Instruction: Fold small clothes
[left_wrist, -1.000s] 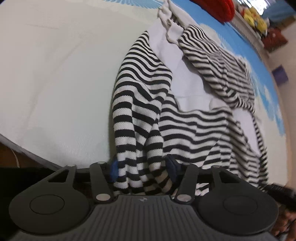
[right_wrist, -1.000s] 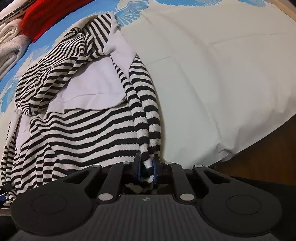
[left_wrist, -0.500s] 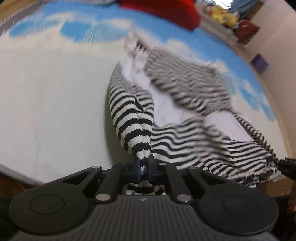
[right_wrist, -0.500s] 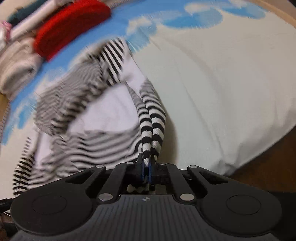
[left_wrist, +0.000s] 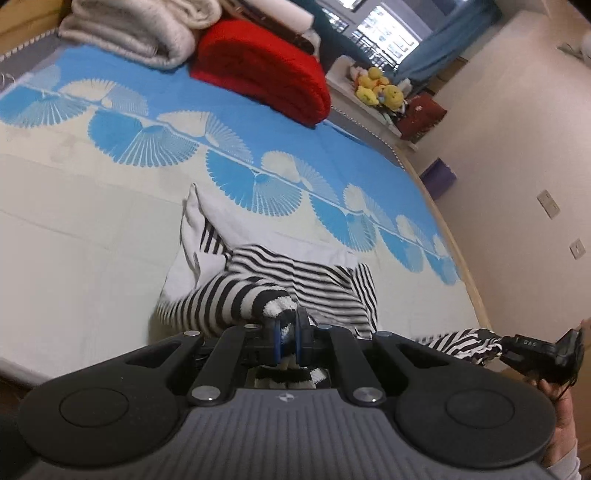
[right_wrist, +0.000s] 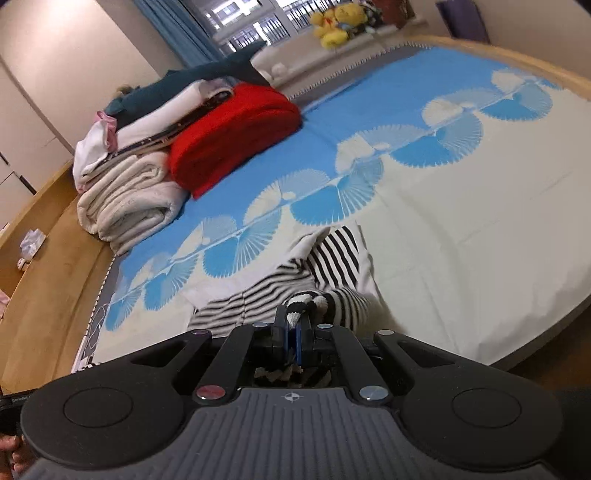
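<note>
Striped top (left_wrist: 295, 280) in both grippers' fingers (left_wrist: 276, 341)

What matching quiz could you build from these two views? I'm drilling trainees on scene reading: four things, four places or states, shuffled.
Things:
1. striped garment
2. red blanket
3. yellow plush toys
4. left gripper

Places or states:
A. on the ledge by the window
B. folded, at the far end of the bed
C. shut on striped fabric
D. bunched on the sheet, held at two ends

Pairs: 1-D, 2-B, 3-A, 4-C
</note>
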